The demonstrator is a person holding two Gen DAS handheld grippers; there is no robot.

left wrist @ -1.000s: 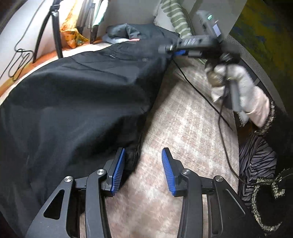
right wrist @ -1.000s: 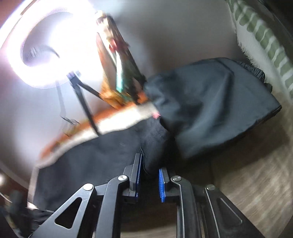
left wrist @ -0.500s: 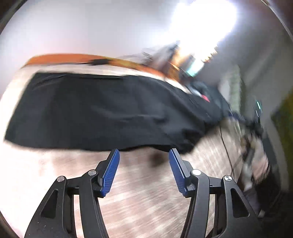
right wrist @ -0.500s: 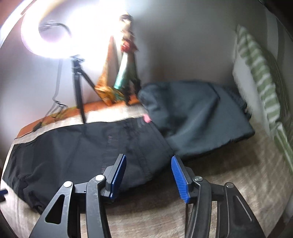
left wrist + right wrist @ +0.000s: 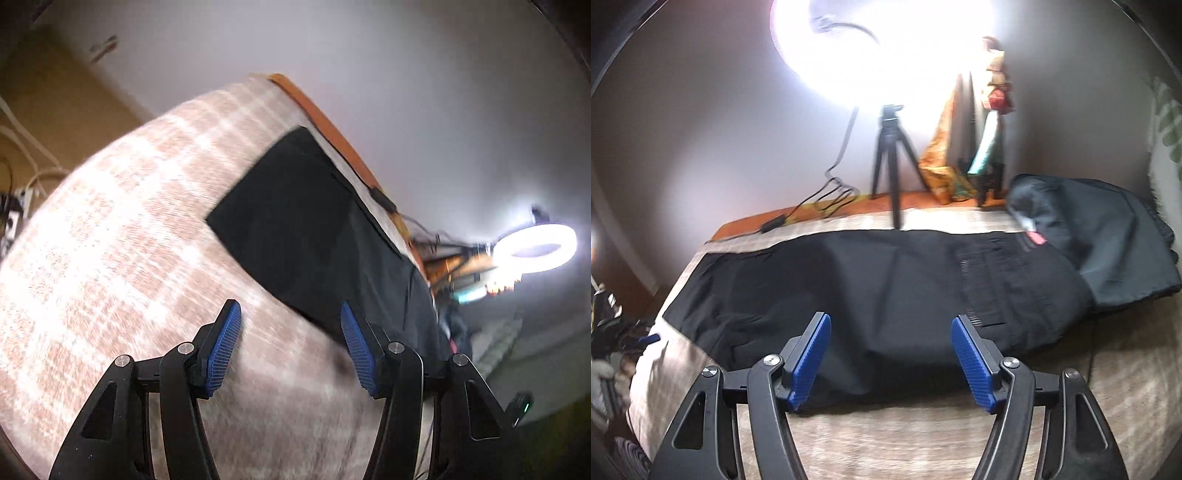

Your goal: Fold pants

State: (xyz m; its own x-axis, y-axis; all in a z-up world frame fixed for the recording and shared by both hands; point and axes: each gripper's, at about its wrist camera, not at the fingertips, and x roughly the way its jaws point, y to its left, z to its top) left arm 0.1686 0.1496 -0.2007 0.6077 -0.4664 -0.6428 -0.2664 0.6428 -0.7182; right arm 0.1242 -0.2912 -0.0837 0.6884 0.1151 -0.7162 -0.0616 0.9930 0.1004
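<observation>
Both claws, left (image 5: 290, 349) and right (image 5: 891, 360), gape empty; pants (image 5: 871, 288) stretch crosswise, waistband rightward.

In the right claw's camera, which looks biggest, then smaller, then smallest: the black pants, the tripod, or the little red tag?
1. Black pants, spread across the bed.
2. Tripod; it stands farther back, so it may really be bigger than it looks.
3. Red tag.

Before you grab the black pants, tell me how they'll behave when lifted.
The pants will probably be floppy: they lie flat on the bed with soft creases, so whatever isn't held should droop. They look like thin fabric, so likely light. A grip at one edge would probably drag the rest along the bed rather than lift it.
</observation>
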